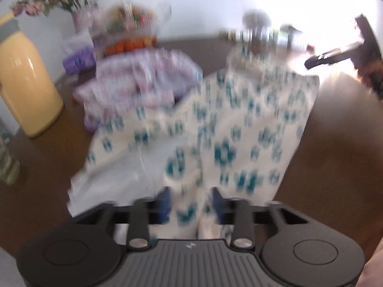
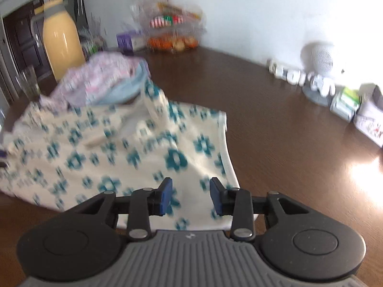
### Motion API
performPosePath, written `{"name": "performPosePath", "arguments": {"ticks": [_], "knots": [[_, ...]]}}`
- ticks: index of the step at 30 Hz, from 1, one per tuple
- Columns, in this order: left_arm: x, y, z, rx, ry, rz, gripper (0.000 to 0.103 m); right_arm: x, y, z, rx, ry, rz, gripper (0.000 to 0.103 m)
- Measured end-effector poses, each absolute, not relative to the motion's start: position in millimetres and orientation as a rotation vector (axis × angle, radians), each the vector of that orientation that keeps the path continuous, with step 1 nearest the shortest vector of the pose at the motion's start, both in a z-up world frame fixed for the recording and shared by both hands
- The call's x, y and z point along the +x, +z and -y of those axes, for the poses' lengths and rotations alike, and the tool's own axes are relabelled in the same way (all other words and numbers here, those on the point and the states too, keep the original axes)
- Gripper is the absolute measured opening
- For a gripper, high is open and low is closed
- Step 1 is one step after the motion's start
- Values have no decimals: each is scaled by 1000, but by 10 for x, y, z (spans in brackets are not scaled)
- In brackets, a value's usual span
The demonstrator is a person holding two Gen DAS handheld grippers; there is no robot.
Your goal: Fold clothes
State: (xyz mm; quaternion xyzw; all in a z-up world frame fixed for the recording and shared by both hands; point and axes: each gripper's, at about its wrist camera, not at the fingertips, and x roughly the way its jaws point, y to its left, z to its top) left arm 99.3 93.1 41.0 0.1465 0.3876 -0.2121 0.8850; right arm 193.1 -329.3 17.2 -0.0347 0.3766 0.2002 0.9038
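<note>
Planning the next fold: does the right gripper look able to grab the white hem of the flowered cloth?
Probably yes. The right gripper is open above the flowered cloth, and its white hem lies bare just ahead, nothing covering it.

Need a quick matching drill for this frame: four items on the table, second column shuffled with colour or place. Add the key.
Items:
1. flask
2. floral garment
3. crumpled clothes pile
4. fruit basket

Descriptions:
A. cream with teal flowers, spread on the table
B. pale yellow, grey collar, standing at the far left
C. clear, holding orange fruit, against the wall
D. lilac and light blue, heaped at the garment's far edge

Pairs: 1-B, 2-A, 3-D, 4-C
</note>
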Motion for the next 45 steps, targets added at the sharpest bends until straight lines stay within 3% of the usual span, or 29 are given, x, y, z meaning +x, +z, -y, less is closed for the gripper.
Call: {"name": "performPosePath", "arguments": {"ticks": [1,2,3,6,11,18,20,22,23,24,28,34,37,38,39,41,45], "knots": [[1036,512,-945,311,-416,-776,84,1960,304,3257,-70,424,-759,41],[1098,588,-954,330,-388,-757,94,1988,435,3221,-69,434,-741,54],[1166,651,-962,354,-360,-744,95,2047,530,3145,-93,446,-737,69],[1463,719,-989,409,-304,-793,96,2331,688,2774,-255,484,-783,99],[1996,625,-981,460,-295,-970,96,2868,868,2225,-493,538,-864,103],[2470,453,-897,572,-338,-1057,93,3480,450,1795,-722,587,-991,102],[2529,388,-876,591,-360,-1061,89,3562,325,1718,-749,612,-1011,94],[2592,323,-836,596,-383,-1076,85,3641,212,1646,-762,632,-1036,71],[2624,290,-813,597,-394,-1085,85,3676,157,1617,-769,642,-1047,51],[2641,258,-800,599,-405,-1093,85,3703,109,1593,-777,652,-1055,47],[2666,132,-745,612,-441,-1128,76,3775,6,1549,-767,698,-1069,47],[2653,-1,-705,622,-456,-1162,47,3824,-35,1570,-745,723,-1085,46],[2640,13,-719,603,-457,-1159,34,3791,-39,1564,-748,741,-1084,37],[2628,22,-720,596,-463,-1159,25,3780,-39,1559,-752,746,-1082,33],[2613,30,-717,595,-467,-1158,20,3767,-40,1553,-755,752,-1081,23],[2568,40,-686,620,-471,-1145,17,3738,-41,1540,-767,763,-1077,11],[2507,71,-608,665,-467,-1133,12,3672,-27,1519,-808,760,-1064,6]]}}
